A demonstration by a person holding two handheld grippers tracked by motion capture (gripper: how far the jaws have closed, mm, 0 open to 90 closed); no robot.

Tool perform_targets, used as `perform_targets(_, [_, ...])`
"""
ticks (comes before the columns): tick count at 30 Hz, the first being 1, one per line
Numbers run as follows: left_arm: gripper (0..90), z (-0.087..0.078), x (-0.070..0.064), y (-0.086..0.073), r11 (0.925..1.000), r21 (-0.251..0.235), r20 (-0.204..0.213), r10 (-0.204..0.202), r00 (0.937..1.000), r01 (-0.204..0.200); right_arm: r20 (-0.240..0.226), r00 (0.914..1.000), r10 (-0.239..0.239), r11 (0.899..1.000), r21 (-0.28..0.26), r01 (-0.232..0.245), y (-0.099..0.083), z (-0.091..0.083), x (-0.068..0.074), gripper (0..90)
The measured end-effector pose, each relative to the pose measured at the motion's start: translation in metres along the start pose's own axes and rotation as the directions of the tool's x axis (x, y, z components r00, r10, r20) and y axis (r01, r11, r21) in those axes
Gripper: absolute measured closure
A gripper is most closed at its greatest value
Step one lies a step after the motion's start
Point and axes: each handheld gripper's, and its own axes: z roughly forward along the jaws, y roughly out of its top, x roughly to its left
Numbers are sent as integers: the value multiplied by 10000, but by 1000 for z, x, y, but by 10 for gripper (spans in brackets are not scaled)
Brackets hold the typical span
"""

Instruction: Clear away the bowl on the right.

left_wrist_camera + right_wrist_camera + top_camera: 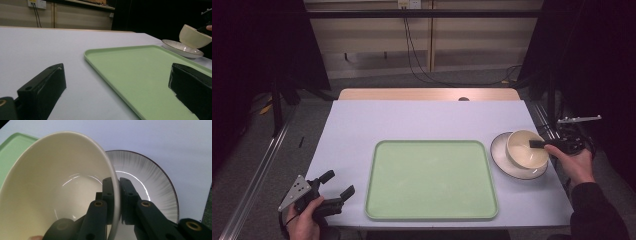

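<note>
A cream bowl (526,148) (193,36) (55,192) sits tilted over a white plate with a dark rim (507,162) (178,48) (152,185) at the table's right. My right gripper (539,144) (116,192) is shut on the bowl's rim, one jaw inside and one outside. A pale green tray (432,180) (140,75) (10,150) lies in the middle of the table. My left gripper (337,184) (115,92) rests open at the front left corner, nothing between its jaws, just left of the tray.
The table top (362,125) is pale lilac with a wooden strip (427,94) along the far edge. Cables hang down the back wall (412,55). Metal rails (257,175) run along the floor on the left.
</note>
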Motion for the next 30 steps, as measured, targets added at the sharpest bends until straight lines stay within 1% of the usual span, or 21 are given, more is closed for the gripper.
perform_targets(8, [12,-1,0,0,10000,-6,-65,25,10000,-25,-311,9995,-113,9997,-219,106,5,-5,7,843])
perform_targets(9, [12,-1,0,0,10000,-10,-65,18,10000,-18,-346,9994,-66,9996,-273,56,5,-5,8,843])
perform_targets(10, [12,-1,0,0,10000,-5,-67,25,10000,-25,-365,9992,-130,9995,-306,119,6,-6,8,843])
perform_targets(13, [12,-1,0,0,10000,-28,-83,16,10000,-16,-489,9988,-101,9992,-385,82,8,-7,12,843])
perform_targets(15, [12,-1,0,0,10000,-1,-100,72,9999,-72,-514,9984,-247,9988,-428,225,9,-7,14,843])
perform_targets(16, [12,-1,0,0,10000,-1,-74,38,10000,-38,-590,9979,-272,9984,-507,243,11,-8,17,843])
perform_targets(17, [12,-1,0,0,10000,32,-37,72,10000,-72,-590,9979,-272,9984,-507,243,11,-8,17,843])
perform_targets(18, [12,-1,0,0,10000,2,-110,77,9999,-77,-610,9976,-326,9982,-522,294,12,-8,18,843])
perform_targets(23, [12,-1,0,0,10000,13,-68,56,10000,-56,-794,9960,-401,9971,-672,348,17,-9,26,843])
perform_targets(24, [12,-1,0,0,10000,-27,-89,20,10000,-20,-838,9952,-509,9966,-695,451,18,-9,28,843])
perform_targets(27, [12,0,0,0,10000,-33,-78,-12,10000,11,-837,9949,-560,9957,-783,495,19,-9,30,843])
perform_targets(28, [12,0,0,0,10000,-22,-61,-4,10000,4,-957,9940,-522,9955,-843,442,20,-9,31,843])
perform_targets(30, [12,0,0,0,10000,-26,-73,-11,10000,11,-1014,9933,-562,9949,-891,472,22,-9,33,843])
